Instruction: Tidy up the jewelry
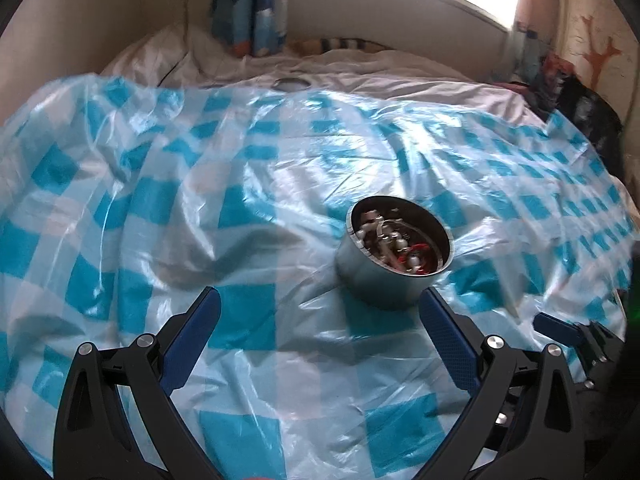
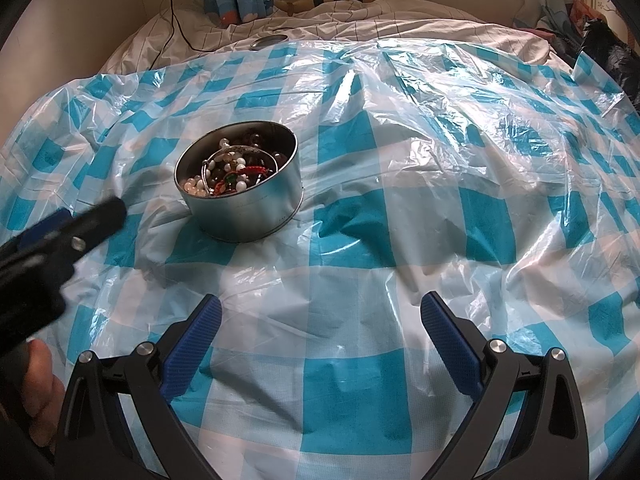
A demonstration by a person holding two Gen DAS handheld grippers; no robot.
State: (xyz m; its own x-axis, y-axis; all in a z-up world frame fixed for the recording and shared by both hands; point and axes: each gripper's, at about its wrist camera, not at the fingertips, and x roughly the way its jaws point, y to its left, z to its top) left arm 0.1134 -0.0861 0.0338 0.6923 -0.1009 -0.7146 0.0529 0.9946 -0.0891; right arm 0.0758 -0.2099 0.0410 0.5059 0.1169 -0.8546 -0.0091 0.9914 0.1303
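Observation:
A round silver tin (image 1: 394, 258) (image 2: 240, 184) stands open on the blue-and-white checked plastic sheet (image 1: 248, 208) (image 2: 400, 220). It is filled with tangled jewelry (image 2: 236, 172): white and dark beads, a metal bangle, red cord. My left gripper (image 1: 320, 300) is open just short of the tin, its right fingertip beside the tin's wall. My right gripper (image 2: 320, 306) is open over bare sheet, the tin ahead to its left. The left gripper's fingers (image 2: 80, 220) show blurred at the right wrist view's left edge, held by a hand (image 2: 36, 392).
The tin's flat lid (image 1: 291, 84) (image 2: 269, 41) lies at the sheet's far edge on the white bedding (image 2: 360, 20). A black cable (image 2: 176, 20) trails over the bedding. Blue patterned curtain (image 1: 250, 8) and window behind; dark clutter (image 1: 588, 112) at the right.

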